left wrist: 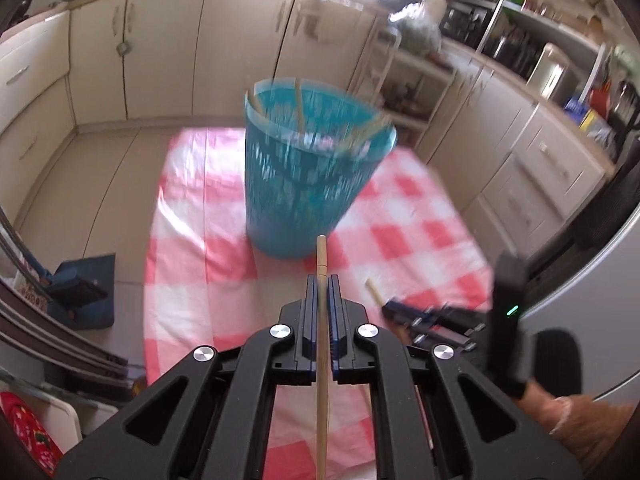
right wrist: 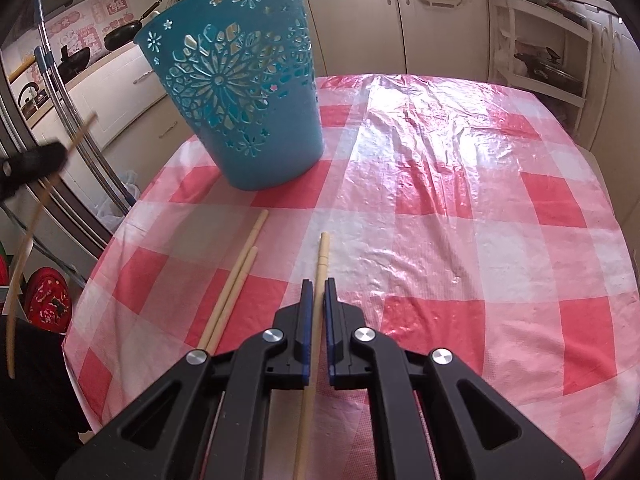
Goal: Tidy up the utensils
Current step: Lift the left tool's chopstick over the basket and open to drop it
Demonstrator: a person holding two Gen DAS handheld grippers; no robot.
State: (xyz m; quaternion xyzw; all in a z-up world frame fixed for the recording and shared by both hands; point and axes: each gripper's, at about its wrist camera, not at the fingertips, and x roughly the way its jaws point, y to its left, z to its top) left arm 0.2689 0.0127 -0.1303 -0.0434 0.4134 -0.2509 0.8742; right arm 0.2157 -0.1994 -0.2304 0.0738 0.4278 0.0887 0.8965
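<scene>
Two views logged. Left wrist: my left gripper (left wrist: 322,280) is clamped on one chopstick (left wrist: 321,256), its tip just short of the teal basket (left wrist: 304,184), which already holds several sticks; blurred. My right gripper (left wrist: 400,314) sits low, near the checked cloth's (left wrist: 192,240) right edge. Right wrist: fingers pinch a second chopstick (right wrist: 323,252); a loose pair (right wrist: 240,276) lies just left; open cloth to the right.

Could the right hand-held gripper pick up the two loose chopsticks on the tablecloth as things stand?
Probably not yet: the right hand-held gripper is already shut on a chopstick. The two loose chopsticks lie unobstructed just to its left.
</scene>
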